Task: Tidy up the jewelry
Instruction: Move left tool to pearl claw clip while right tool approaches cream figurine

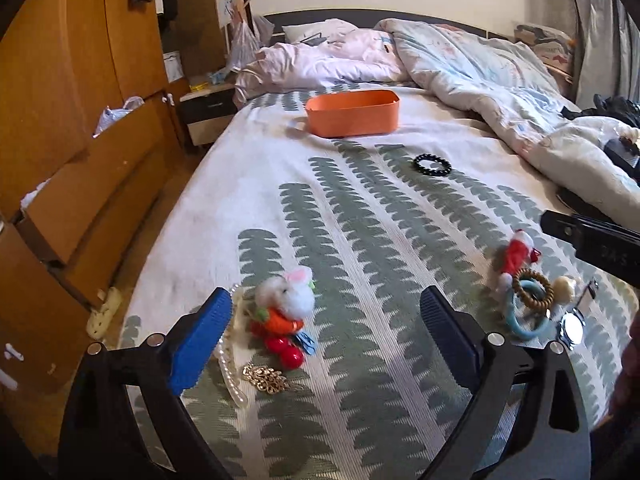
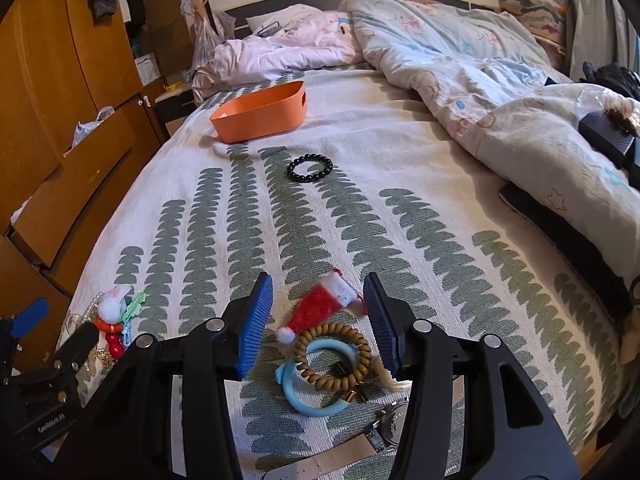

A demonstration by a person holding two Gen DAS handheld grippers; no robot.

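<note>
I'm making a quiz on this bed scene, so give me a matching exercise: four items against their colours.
Things:
1. bin
2. bead bracelet
3. coil hair tie
4. ring under the coil

Colours:
A. light blue
B. black
C. orange
D. tan brown

Pairs: 1-C, 2-B, 3-D, 4-A

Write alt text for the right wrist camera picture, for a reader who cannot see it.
The open right gripper hovers over a small pile on a patterned bedspread: a Santa hat charm, a brown coil hair tie and a blue ring. Farther off lie a black bead bracelet and an orange bin.
</note>
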